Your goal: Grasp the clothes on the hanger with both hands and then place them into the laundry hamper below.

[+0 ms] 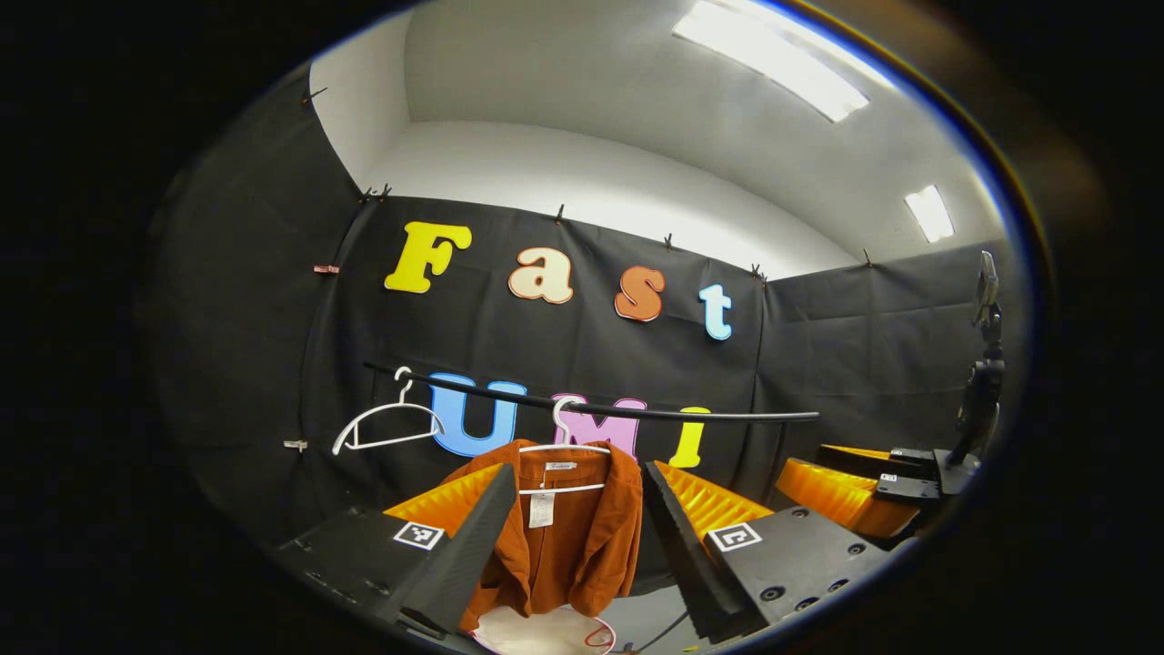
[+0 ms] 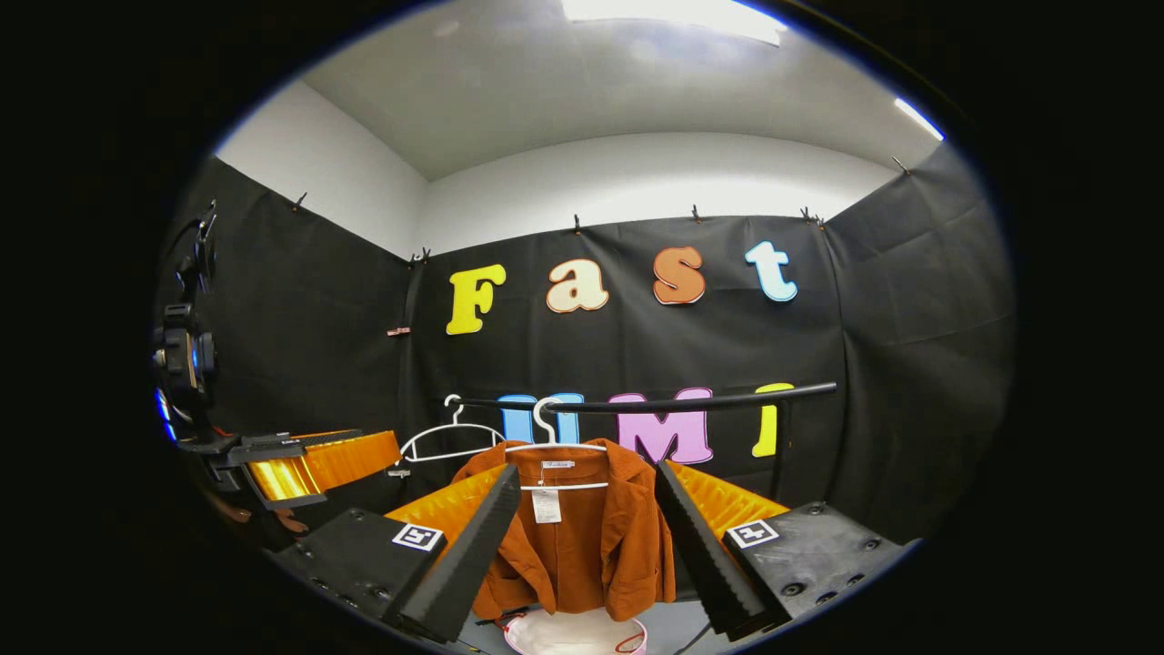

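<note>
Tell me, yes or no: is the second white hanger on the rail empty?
Yes. In the left gripper view the second white hanger hangs bare on the rail, beside the one carrying the orange jacket.

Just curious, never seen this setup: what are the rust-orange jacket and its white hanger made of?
The rust-orange jacket looks like corduroy or similar soft napped cloth: matte, faintly ribbed, draping in folds. The thin white hanger seems coated wire or plastic: slim, smooth, evenly white.

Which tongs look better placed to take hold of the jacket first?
Neither clearly. Left tongs and right tongs are both open, framing the rust jacket on its hanger, short of it. Task needs both.
</note>
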Tool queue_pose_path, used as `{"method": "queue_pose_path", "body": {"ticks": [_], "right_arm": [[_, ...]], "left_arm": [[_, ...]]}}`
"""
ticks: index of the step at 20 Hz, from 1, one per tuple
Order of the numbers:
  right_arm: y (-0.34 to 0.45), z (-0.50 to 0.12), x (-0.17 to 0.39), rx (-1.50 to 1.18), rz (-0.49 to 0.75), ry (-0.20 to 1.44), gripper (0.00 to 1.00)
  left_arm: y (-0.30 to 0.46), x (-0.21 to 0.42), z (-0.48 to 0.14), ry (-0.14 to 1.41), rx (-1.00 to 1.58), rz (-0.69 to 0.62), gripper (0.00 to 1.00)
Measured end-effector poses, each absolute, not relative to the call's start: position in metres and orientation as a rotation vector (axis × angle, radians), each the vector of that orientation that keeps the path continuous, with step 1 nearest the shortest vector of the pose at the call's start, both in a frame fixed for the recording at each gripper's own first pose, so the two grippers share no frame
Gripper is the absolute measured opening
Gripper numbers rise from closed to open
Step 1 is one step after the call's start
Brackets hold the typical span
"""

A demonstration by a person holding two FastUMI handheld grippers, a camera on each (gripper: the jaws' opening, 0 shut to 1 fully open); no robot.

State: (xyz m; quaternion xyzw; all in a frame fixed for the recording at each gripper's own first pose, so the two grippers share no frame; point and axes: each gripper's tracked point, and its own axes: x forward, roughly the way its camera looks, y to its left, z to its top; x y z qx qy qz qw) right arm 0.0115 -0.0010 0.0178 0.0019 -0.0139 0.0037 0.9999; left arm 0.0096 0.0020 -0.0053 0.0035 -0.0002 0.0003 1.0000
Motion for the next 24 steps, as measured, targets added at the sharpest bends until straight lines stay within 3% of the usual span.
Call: {"method": "queue_pose_path", "body": {"ticks": [24], "right_arm": [[0.015,-0.002,0.012,-0.042,-0.084,-0.034,0.98]], "left_arm": [[0.046,0.018,-0.037,0.047,0.015,-0.077,0.9]]}}
